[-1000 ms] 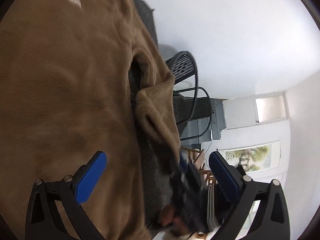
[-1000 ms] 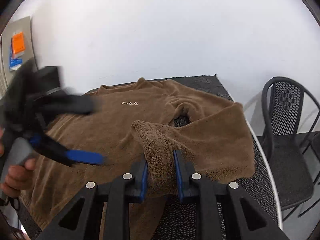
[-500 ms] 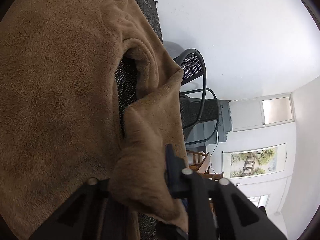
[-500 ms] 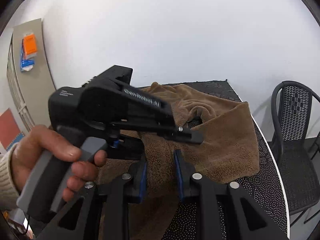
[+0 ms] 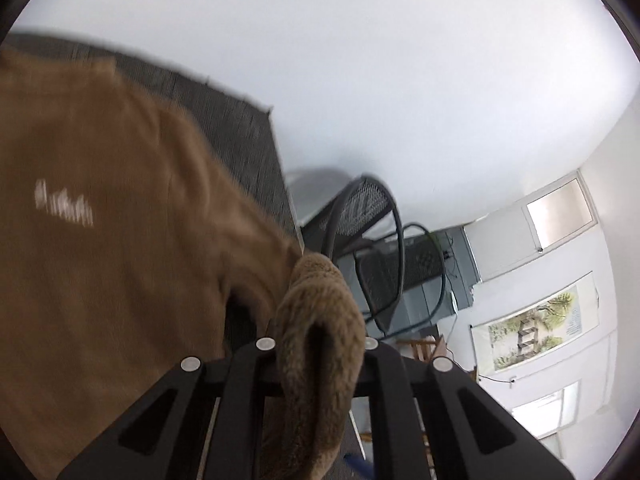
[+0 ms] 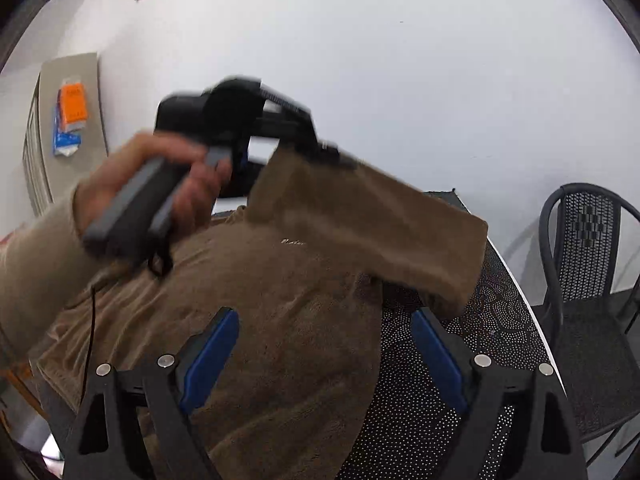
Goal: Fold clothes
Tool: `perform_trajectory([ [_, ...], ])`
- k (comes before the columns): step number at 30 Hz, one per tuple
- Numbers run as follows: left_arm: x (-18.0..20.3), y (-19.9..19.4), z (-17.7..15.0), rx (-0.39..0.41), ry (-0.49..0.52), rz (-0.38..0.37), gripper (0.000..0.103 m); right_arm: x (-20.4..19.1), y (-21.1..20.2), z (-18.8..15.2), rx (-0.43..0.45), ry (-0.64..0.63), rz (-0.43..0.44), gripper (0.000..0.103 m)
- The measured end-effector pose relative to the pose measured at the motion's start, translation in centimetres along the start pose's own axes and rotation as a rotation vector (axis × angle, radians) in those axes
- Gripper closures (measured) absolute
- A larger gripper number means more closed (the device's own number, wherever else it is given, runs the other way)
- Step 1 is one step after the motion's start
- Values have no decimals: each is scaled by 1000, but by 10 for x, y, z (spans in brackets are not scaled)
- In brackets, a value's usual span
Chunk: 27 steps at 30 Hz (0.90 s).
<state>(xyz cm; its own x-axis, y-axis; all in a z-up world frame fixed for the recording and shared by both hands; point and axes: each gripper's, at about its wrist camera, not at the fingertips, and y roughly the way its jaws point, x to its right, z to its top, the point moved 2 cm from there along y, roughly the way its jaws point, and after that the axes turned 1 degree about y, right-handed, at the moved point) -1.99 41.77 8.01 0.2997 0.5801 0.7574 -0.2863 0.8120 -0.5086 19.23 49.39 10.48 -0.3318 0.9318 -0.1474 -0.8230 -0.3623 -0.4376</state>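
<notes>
The brown fleece sweatshirt lies flat on the black perforated table, filling the lower left and middle of the right wrist view, its white chest lettering toward the wall. Its sleeve is lifted, running from the upper middle down to the right. The left gripper, in a hand, is clamped on the sleeve's upper end. The right gripper hovers just above the body, its jaws opening with nothing pinched.
</notes>
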Motion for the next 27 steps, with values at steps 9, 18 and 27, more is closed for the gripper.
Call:
perform_trajectory([
  [9, -62, -86, 67, 158, -54, 184, 92, 4, 8, 0, -45, 9, -44, 13],
  [18, -227, -156, 47, 148, -283, 389, 92, 7, 30, -7, -156, 22, -80, 13],
  [27, -285, -155, 22, 141, -367, 313, 83, 0, 70, 27, -294, -241, -203, 13],
])
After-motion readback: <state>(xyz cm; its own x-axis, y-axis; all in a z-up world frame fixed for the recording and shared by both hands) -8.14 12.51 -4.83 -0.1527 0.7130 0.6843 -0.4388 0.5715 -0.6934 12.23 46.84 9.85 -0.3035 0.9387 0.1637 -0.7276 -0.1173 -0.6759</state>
